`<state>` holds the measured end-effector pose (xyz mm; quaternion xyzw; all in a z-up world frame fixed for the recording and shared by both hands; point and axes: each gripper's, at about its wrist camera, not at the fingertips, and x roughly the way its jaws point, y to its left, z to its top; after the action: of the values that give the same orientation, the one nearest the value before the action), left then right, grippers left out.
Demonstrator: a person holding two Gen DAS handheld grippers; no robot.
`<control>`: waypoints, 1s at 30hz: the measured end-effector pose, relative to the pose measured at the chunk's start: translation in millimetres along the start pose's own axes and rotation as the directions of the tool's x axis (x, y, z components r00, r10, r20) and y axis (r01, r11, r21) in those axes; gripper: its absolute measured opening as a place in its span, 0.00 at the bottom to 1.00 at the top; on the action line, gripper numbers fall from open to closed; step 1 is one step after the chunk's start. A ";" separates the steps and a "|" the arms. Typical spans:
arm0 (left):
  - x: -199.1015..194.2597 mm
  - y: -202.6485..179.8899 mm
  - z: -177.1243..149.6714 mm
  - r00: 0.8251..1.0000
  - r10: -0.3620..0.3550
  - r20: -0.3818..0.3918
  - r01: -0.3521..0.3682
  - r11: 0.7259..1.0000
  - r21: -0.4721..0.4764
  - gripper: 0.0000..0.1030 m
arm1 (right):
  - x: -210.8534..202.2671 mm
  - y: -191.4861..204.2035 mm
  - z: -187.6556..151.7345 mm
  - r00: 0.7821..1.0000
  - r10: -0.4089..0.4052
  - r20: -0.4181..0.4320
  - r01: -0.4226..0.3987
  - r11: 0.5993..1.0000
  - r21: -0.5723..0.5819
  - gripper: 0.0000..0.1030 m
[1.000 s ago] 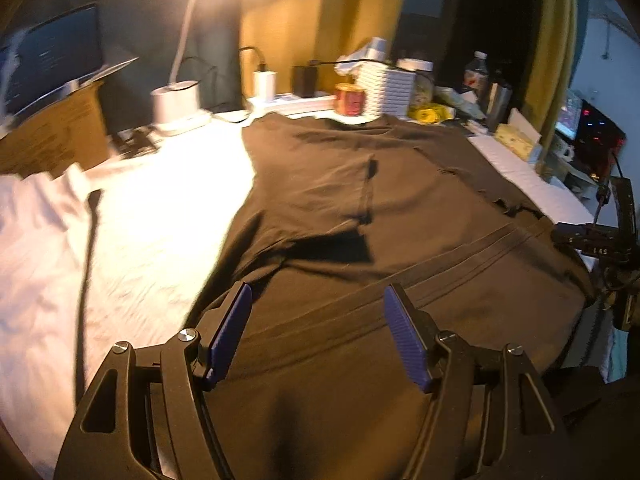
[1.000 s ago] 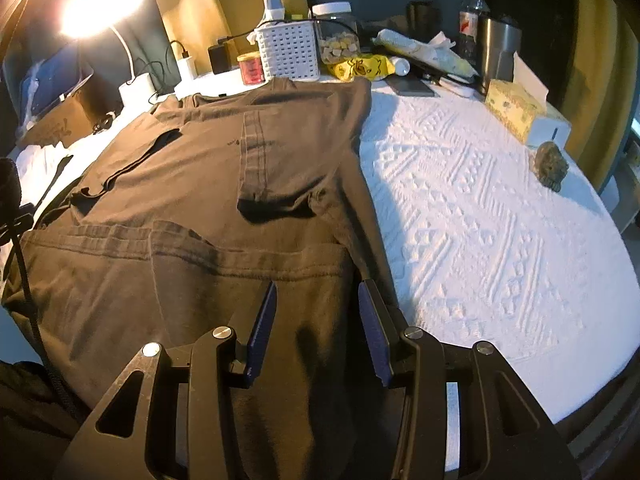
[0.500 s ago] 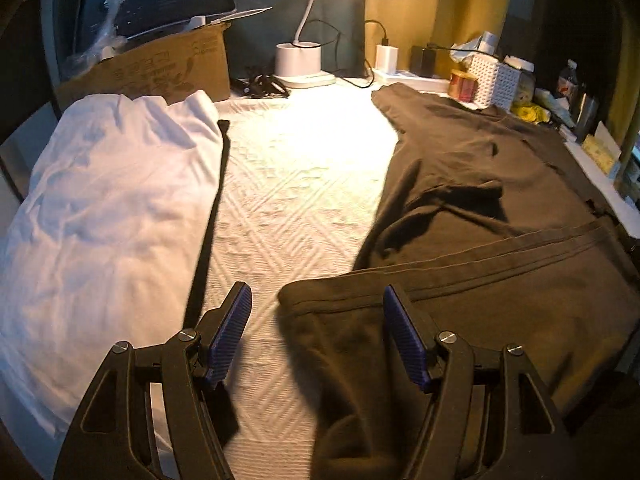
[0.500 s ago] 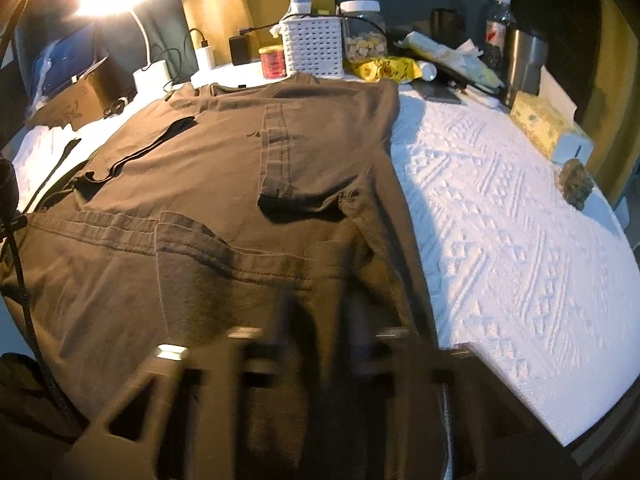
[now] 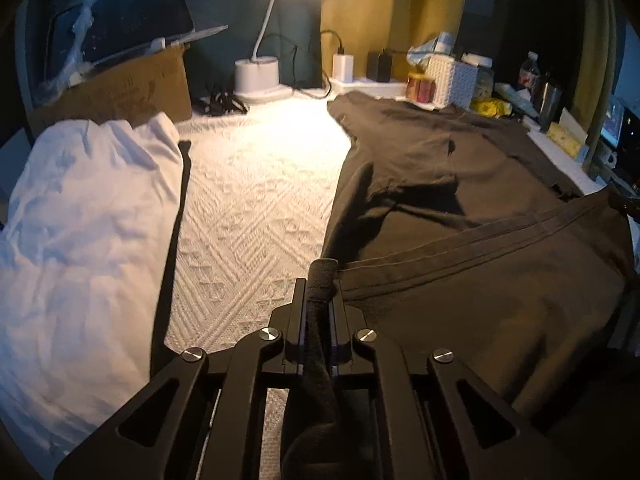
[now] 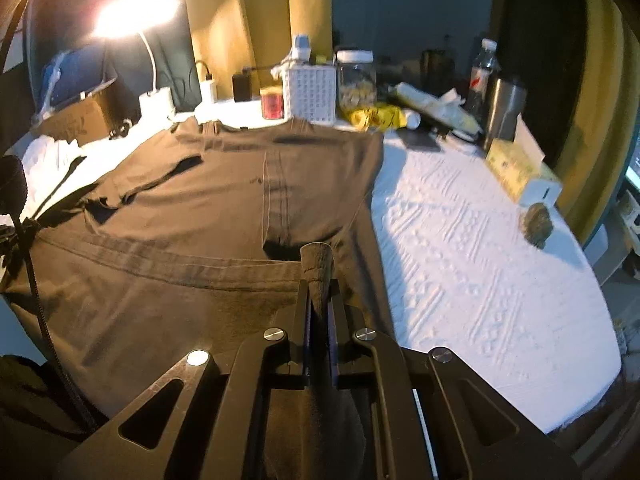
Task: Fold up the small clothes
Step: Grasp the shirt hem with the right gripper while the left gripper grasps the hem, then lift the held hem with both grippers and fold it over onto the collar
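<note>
Now a dark brown T-shirt [image 5: 460, 184] is spread flat on a white bed cover [image 5: 248, 208], with its hem end toward the cameras and its neck end by the clutter at the back. One bottom corner of the shirt is pinched by the left gripper [image 5: 319, 304], whose jaws have just been closing and are now pressed almost together, with a rolled bit of dark cloth poking up between them. The other bottom corner is pinched by the right gripper [image 6: 319, 300] in the same way, its jaws shut tight on a fold of the hem. Both sleeves are seen folded in over the body of the shirt. A white garment [image 5: 80, 220] is piled on the bed to the left, well apart from the shirt, with bare bed cover between them. A lit desk lamp [image 5: 260, 76], a cardboard box [image 5: 120, 92], a white basket [image 6: 310, 88], a glass jar [image 6: 356, 80] and a steel cup [image 6: 506, 108] are lined up at the far edge
</note>
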<state>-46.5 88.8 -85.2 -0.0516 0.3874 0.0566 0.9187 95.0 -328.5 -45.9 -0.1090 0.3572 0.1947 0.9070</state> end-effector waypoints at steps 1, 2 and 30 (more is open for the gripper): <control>-2.3 -0.8 0.9 1.000 0.000 0.007 0.000 1.000 0.003 0.06 | -2.6 -0.3 0.7 1.000 -0.001 0.005 0.001 1.000 0.002 0.07; -6.3 -2.8 2.0 1.000 0.001 0.018 -0.001 1.000 0.013 0.06 | -4.5 -0.5 1.1 1.000 -0.002 0.010 0.002 1.000 0.004 0.07; -41.6 -17.6 49.6 0.989 0.015 0.149 -0.023 0.998 0.056 0.06 | -38.7 -31.8 7.7 0.989 -0.012 0.144 -0.004 0.994 0.110 0.07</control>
<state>-37.8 75.6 -20.1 -0.0171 0.3197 0.0580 0.9456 87.5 -365.1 -11.8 -0.0453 0.3005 0.1804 0.9355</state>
